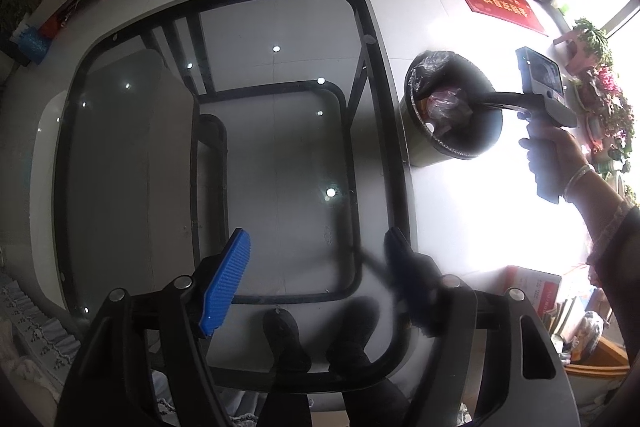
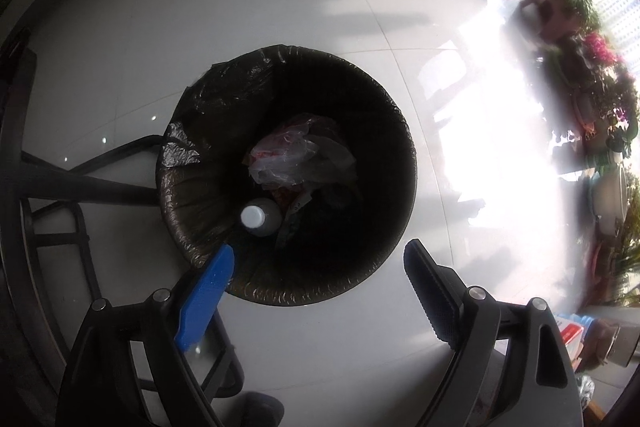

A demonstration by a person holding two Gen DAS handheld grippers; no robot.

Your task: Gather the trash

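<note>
Trash [image 2: 298, 155] sits heaped in a round bin [image 2: 404, 163] lined with a black bag, directly beyond the fingers of the right gripper [image 2: 316, 279], which points straight down over the bin's near rim. Its two fingers stand wide apart with nothing between them: the blue pad [image 2: 206, 301] on one side overlaps the bin's edge, the dark pad [image 2: 432, 297] on the other hangs over bare floor [image 2: 320, 7]. Just ahead of the blue pad, a clear bottle with a white cap [image 2: 253, 216] leans against the liner; farther in lie a crumpled clear plastic bag with red print and darker scraps.

Seen from the left wrist camera, a person's hand [image 1: 554, 147], a bangle at the wrist, grips the handle of that right tool upright beside the bin [image 1: 452, 107], its front end reaching over the opening.

The left gripper [image 1: 316, 259] also points straight down, over a black-framed glass table [image 1: 372, 39]. Its fingers are parted fairly wide and hold nothing; the blue pad [image 1: 226, 281] is sharp, the dark one [image 1: 404, 263] blurred. Through the glass below the fingers show a lower shelf and the person's dark-clad feet [image 1: 316, 343]. The bin stands on the floor off to the dark finger's side, just past the table edge.
</note>
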